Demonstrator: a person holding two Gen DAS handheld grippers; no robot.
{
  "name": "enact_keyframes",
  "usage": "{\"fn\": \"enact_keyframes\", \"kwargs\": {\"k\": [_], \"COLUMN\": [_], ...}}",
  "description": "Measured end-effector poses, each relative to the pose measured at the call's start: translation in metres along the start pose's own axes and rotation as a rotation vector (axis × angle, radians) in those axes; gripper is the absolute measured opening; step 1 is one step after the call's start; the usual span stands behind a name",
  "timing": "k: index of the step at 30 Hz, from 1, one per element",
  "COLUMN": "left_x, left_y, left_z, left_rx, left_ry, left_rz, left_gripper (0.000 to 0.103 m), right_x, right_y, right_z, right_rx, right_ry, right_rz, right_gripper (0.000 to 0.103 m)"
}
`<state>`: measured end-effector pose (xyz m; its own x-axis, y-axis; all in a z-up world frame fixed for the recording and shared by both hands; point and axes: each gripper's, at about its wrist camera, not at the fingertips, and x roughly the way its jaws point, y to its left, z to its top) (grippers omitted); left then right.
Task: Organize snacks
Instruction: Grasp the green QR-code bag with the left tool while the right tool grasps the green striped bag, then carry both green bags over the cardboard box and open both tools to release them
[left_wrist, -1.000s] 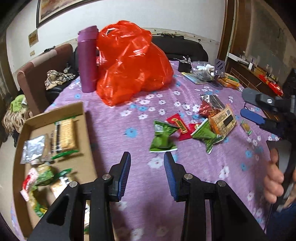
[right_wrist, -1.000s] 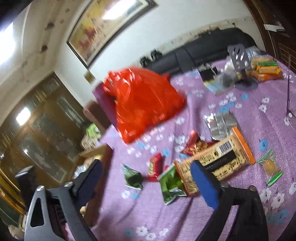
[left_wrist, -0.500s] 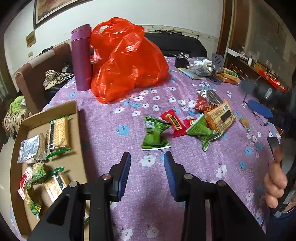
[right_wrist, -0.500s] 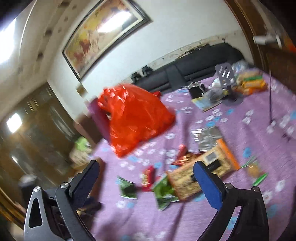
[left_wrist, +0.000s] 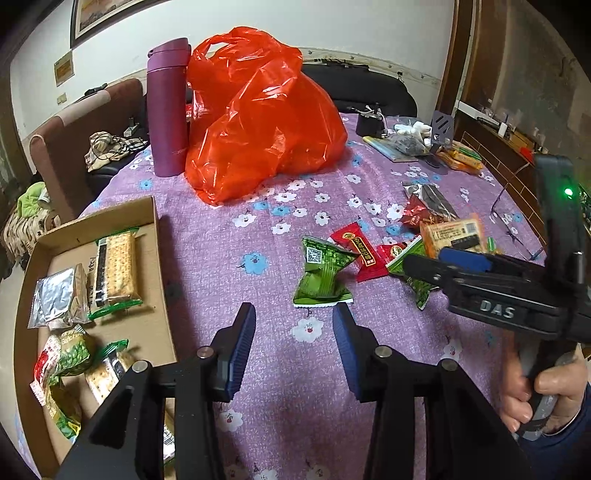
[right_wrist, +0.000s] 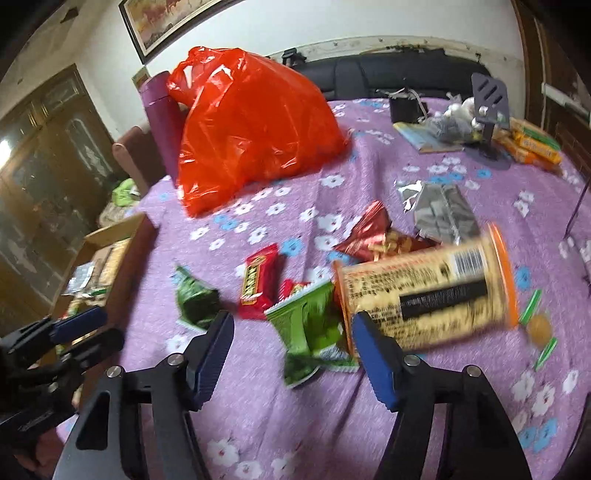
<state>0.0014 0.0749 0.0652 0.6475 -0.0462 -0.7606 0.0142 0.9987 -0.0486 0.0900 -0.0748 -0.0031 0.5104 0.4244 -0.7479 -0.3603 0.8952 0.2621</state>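
Red plastic bag (left_wrist: 258, 122) bulges at upper centre of the left wrist view, on the purple floral tablecloth (left_wrist: 288, 369). Purple flask (left_wrist: 167, 107) stands upright, touching the bag's left side. Framed painting (right_wrist: 162, 22) at top left of the right wrist view. Black sofa (right_wrist: 406, 74) behind the table. Grey perforated stand (right_wrist: 487, 110) at upper right.

Your left gripper (left_wrist: 293, 343) tilts down at the near edge, jaws part-open and just widened, nothing between them. Your right gripper (right_wrist: 291, 354) reaches leftward from the right, its jaws just narrowed, still empty, with your right hand (left_wrist: 543, 391) wrapped round its handle.
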Motion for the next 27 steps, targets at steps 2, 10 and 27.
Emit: {"fn": "enact_keyframes", "kwargs": {"k": [2, 10, 27], "left_x": [0.004, 0.024, 0.083], "left_y": [0.0, -0.006, -0.024], "left_z": [0.001, 0.013, 0.018], "left_rx": [-0.001, 0.003, -0.017], "left_ry": [0.007, 0.03, 0.049], "left_rz": [-0.002, 0.006, 0.031], "left_gripper": [0.042, 0.044, 0.038], "right_x": [0.004, 0.014, -0.019], "right_y": [0.005, 0.013, -0.019], "right_z": [0.0, -0.01, -0.004], "right_rx": [-0.026, -0.108, 0.128], "right_ry": [0.002, 0.069, -0.017], "right_rz": [-0.011, -0.082, 0.067], "right_gripper": [0.071, 0.035, 0.03]}}
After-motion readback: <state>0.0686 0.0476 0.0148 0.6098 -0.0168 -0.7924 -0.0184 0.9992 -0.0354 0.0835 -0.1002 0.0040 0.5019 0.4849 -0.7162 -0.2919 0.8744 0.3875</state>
